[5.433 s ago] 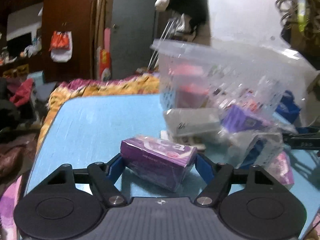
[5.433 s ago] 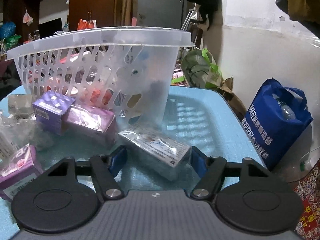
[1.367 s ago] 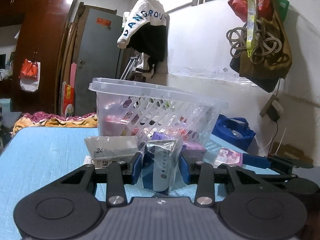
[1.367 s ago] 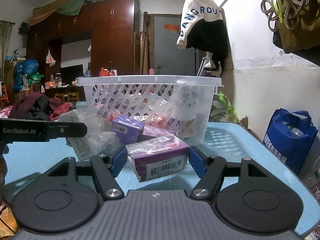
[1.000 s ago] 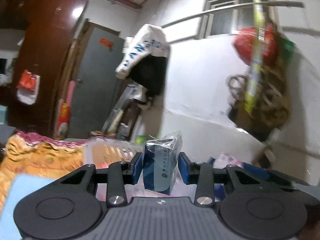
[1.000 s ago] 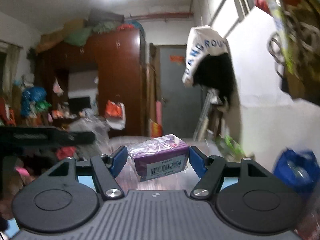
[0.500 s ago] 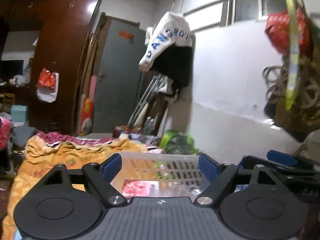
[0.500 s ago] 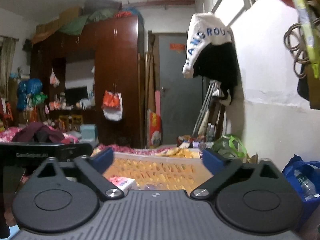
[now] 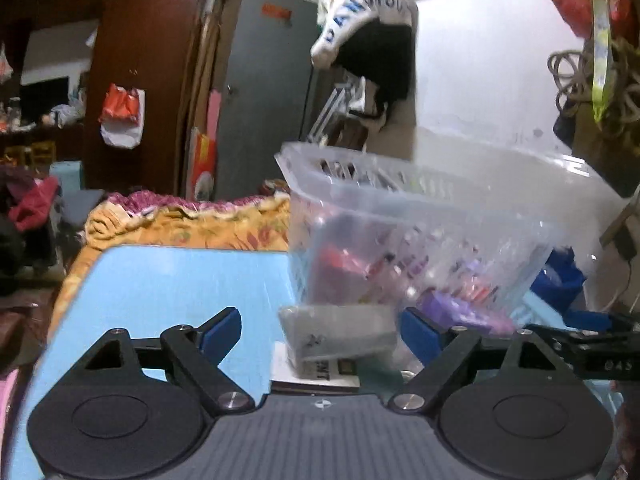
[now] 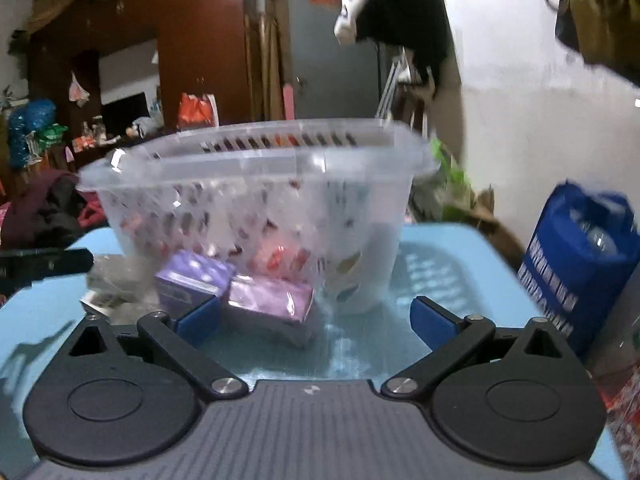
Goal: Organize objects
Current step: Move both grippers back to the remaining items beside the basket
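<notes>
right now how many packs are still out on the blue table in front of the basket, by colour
purple cardboard boxes: 2, the darker one and the lighter one in shiny wrap
grey plastic-wrapped pack: 1
flat white printed box under the grey pack: 1
total: 4 that can be made out; the frames are blurred and the clear plastic basket may hide more

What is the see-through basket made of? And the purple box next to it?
The basket looks like clear, slightly frosted plastic: you can see items through its slotted walls. The purple box seems to be cardboard under shiny plastic wrap, though blur makes that a guess.
</notes>
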`<state>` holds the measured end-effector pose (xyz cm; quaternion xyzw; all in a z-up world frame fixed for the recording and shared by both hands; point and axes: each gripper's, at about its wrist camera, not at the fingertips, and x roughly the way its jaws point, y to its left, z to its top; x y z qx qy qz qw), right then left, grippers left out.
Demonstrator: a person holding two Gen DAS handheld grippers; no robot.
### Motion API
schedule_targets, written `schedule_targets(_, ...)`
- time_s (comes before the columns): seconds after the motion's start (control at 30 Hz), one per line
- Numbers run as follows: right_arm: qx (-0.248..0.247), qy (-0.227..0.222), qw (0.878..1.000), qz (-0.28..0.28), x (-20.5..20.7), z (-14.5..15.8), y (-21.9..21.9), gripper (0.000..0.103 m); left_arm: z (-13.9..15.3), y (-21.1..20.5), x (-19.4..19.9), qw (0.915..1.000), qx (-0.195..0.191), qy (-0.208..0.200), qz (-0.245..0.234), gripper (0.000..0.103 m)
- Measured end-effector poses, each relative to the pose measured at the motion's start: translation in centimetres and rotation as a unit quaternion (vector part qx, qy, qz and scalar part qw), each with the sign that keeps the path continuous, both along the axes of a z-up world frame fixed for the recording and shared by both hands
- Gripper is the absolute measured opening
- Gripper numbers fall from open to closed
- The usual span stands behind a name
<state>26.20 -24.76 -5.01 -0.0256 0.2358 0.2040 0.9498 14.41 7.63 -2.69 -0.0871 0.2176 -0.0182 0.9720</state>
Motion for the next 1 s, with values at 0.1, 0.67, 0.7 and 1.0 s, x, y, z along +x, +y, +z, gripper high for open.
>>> schedule_targets(0.1, 0.004, 0.017, 1.000, -0.022, 0.5, -0.9, -0.2, 0.103, -0.2, -0.8, 0.6, 0.9999, 0.015, 0.007, -0.001, 0.089)
schedule_targets(0.67, -0.014, 0.041, 0.999, 0.011, 1.2, -1.4, 2.7, 0.100, -1.4, 0.9, 0.6, 0.9992, -0.040, 0.007, 0.006, 0.057)
schedule_targets(0.7, -0.019, 0.045, 0.999, 0.013, 1.3, -1.5, 3.2, 0.100, -1.5, 1.1, 0.5, 0.9990, -0.044, 0.005, 0.003, 0.057)
schedule_targets(1.0, -0.052, 0.042, 0.997, 0.031, 0.5, -2.0, 4.1, 0.053, -1.6, 0.5, 0.1, 0.9986, -0.052, -0.009, -0.007, 0.081)
